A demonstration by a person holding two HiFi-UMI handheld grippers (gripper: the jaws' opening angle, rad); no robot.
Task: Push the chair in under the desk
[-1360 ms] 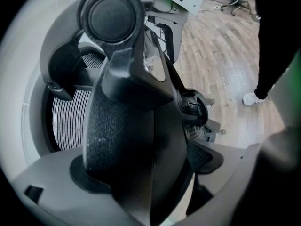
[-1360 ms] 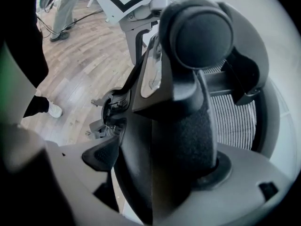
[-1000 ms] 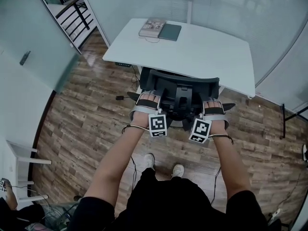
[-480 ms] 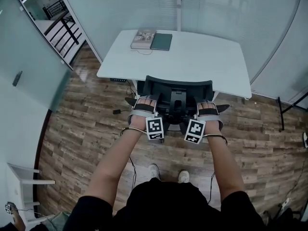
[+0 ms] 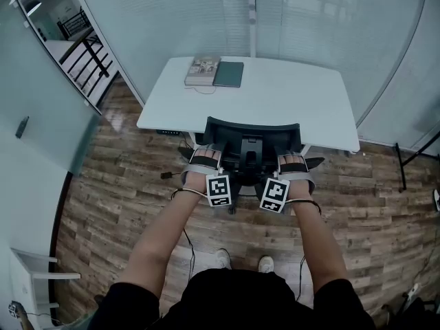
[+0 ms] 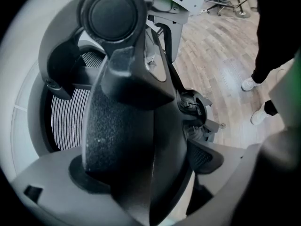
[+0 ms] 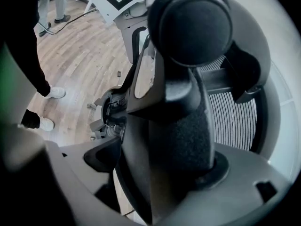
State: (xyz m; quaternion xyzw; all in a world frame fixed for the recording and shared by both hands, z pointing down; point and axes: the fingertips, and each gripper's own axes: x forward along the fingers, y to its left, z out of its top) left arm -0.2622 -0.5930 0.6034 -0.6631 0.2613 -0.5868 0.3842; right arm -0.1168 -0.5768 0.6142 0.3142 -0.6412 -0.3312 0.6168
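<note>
Your left hand-held gripper (image 5: 206, 157) and right hand-held gripper (image 5: 292, 161) clamp wide on the back of the chair (image 5: 253, 137), mid-frame at the bench (image 5: 302, 95) edge; push unevenly and it may swivel and strike that edge.

**Both arms out, both grippers clamped**

The left arm (image 5: 161, 236) and right arm (image 5: 320, 243) reach forward, nearly straight and parallel, wrists side by side. The left gripper (image 5: 205, 158) and right gripper (image 5: 292, 162) point forward and down, each with its jaws closed on the chair back (image 5: 253, 130).
</note>
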